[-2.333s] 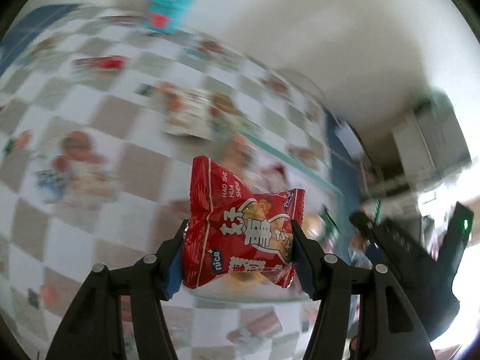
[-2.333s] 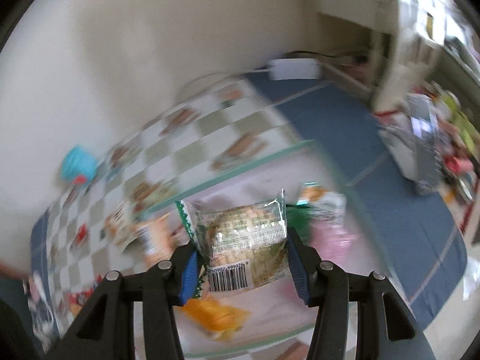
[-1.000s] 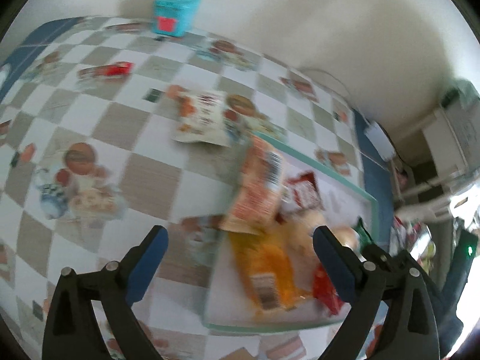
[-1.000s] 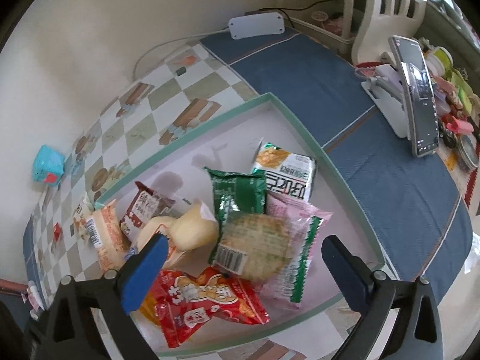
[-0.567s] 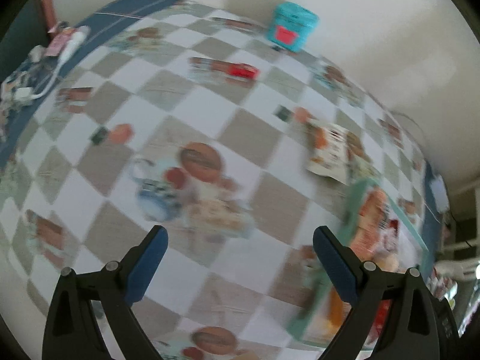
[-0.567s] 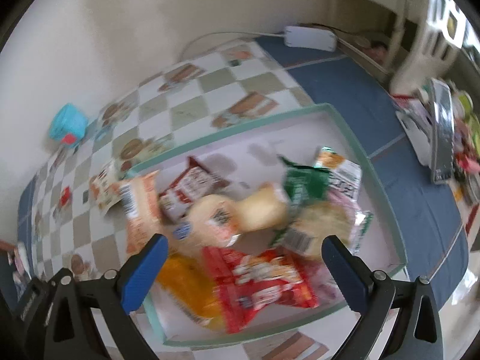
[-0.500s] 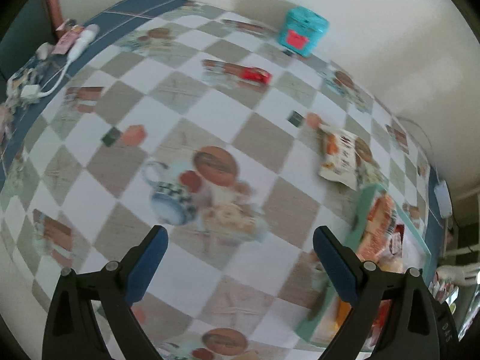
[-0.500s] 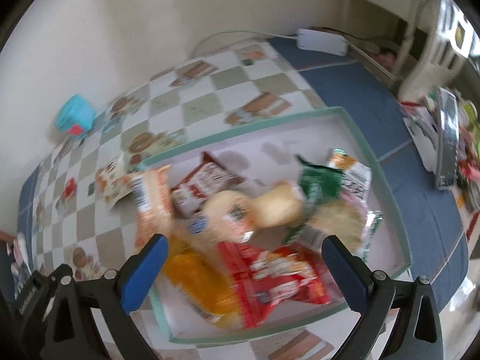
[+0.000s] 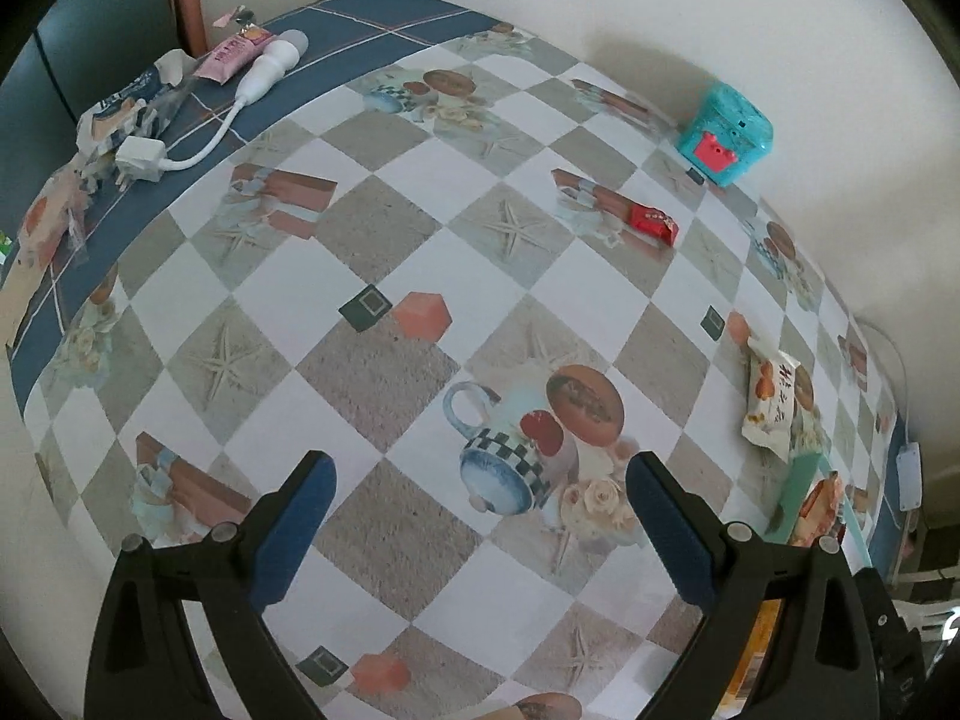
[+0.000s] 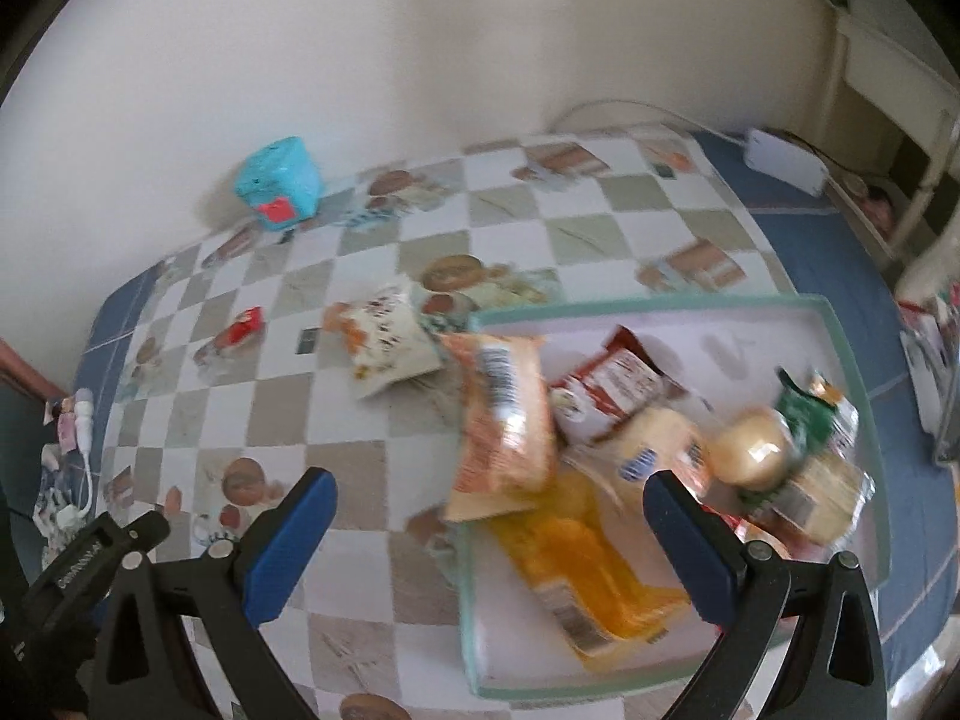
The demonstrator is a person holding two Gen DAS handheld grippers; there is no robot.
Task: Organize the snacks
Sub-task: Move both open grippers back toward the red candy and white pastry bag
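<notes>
Loose snacks on checkered surface [image 9: 384, 240]: white packet [image 10: 390, 339] beside tray [image 10: 852, 396]; red packet [image 9: 651, 222], probably light, crinkly, slippery; grip mid-body. Left tool [image 9: 477, 516], right tool [image 10: 489, 531] gaped wide, empty.

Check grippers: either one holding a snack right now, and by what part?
Nothing held. Left gripper and right gripper are both open and empty; the snacks lie in the tray or on the table.

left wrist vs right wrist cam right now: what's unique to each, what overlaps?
Left wrist only: open left gripper and a printed mug motif between its fingers.
Right wrist only: open right gripper, tray contents such as the yellow packet, and the white power strip.
Both: teal box, small red snack, white snack bag beside the tray.
</notes>
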